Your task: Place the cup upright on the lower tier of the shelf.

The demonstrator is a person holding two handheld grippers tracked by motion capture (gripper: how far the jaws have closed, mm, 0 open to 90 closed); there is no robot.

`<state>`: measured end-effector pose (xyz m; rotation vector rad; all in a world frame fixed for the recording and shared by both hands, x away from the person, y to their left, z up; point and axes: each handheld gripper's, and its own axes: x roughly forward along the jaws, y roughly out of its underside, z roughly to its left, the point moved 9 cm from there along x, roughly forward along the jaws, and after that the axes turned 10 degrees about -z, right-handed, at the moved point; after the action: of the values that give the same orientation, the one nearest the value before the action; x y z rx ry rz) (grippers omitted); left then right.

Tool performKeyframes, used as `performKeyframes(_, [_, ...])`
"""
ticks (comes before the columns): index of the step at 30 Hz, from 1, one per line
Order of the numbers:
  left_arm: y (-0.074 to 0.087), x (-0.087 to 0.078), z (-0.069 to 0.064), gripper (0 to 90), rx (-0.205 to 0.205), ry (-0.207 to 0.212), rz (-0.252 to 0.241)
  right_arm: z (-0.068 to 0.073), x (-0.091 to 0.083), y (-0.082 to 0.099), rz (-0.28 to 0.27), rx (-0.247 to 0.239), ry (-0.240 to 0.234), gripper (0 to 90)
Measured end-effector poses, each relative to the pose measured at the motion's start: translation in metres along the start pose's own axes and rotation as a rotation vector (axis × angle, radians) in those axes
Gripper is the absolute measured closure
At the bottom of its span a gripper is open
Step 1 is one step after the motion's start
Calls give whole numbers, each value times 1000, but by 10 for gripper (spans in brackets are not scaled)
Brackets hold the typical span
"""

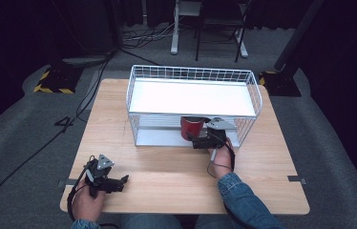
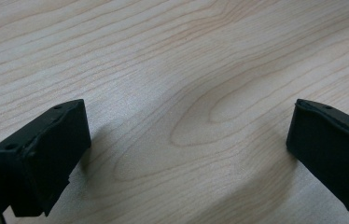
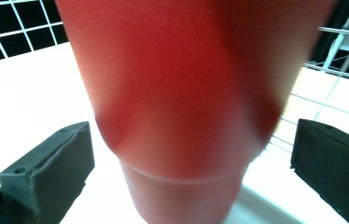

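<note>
On the rack's lower shelf (image 1: 167, 138) the right gripper (image 1: 200, 141) stands open around the red cup (image 1: 191, 127), releasing it, while the left gripper (image 1: 119, 181) rests open and empty.

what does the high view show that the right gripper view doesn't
High view alone: the whole wooden table, the left gripper resting open near its front edge, and the rack's white top shelf. Right gripper view alone: both pads standing clear of the cup's sides. Both: the red cup on the wire rack's lower shelf, between the right gripper's jaws.
</note>
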<state>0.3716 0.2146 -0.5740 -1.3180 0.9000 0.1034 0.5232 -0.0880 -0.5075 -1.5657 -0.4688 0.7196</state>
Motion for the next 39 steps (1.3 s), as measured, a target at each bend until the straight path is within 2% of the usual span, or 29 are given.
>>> performKeyframes(3, [0, 0, 0, 0, 0, 0, 0, -2, -8, -1, -7, -6, -5, 0])
performKeyframes(6, [0, 0, 0, 0, 0, 0, 0, -5, -22, 0, -7, 7, -2, 2])
performKeyframes(15, [0, 0, 0, 0, 1, 1, 0, -5, -47, 0, -7, 21, -20, 3])
performKeyframes(24, [1, -1, 0, 0, -6, -2, 0, -10, -85, -9, -17, 22, -32, 7])
performKeyframes(25, [1, -1, 0, 0, -6, -2, 0, -10, -85, -9, -17, 22, -32, 7])
performKeyframes(26, [1, -1, 1, 0, -5, -2, 1, -12, -94, -10, -12, 26, -29, 9])
performKeyframes(39, [0, 0, 2, 0, -7, -8, 3, -40, -160, -10, 17, 15, 34, 17])
